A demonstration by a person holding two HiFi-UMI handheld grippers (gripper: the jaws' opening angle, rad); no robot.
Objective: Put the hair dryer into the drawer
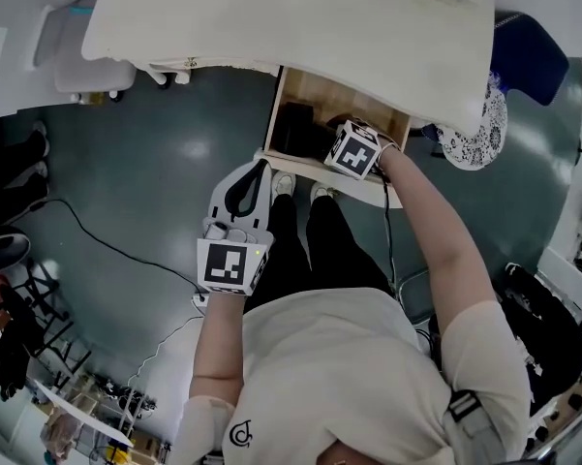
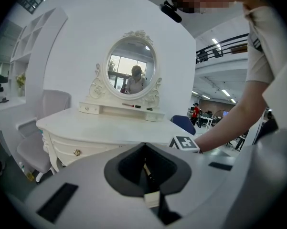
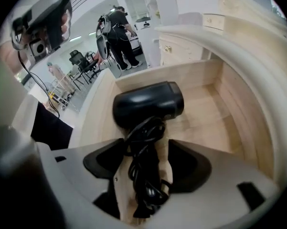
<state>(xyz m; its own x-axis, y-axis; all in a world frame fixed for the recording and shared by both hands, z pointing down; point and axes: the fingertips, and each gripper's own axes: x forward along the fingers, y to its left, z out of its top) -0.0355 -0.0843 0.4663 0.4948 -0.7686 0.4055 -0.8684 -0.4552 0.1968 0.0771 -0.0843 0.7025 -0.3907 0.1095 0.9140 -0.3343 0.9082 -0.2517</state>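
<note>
The black hair dryer (image 3: 148,104) lies on the wooden bottom of the open drawer (image 3: 205,113), its cord wound round the handle. My right gripper (image 3: 145,159) points steeply down over it, open, with the corded handle between the jaws and a gap on each side. From the head view the hair dryer (image 1: 295,129) shows dark at the left of the drawer (image 1: 368,109), and the right gripper (image 1: 331,136) reaches in from the right. My left gripper (image 1: 257,177) hangs shut and empty in front of the person's legs; in its own view the left gripper (image 2: 145,163) faces the table.
The white dressing table (image 1: 271,17) overhangs the drawer; its oval mirror (image 2: 132,73) stands on top. A pale chair (image 1: 77,56) is at the far left, a blue chair (image 1: 528,61) at the far right. A cable (image 1: 107,240) runs over the grey floor.
</note>
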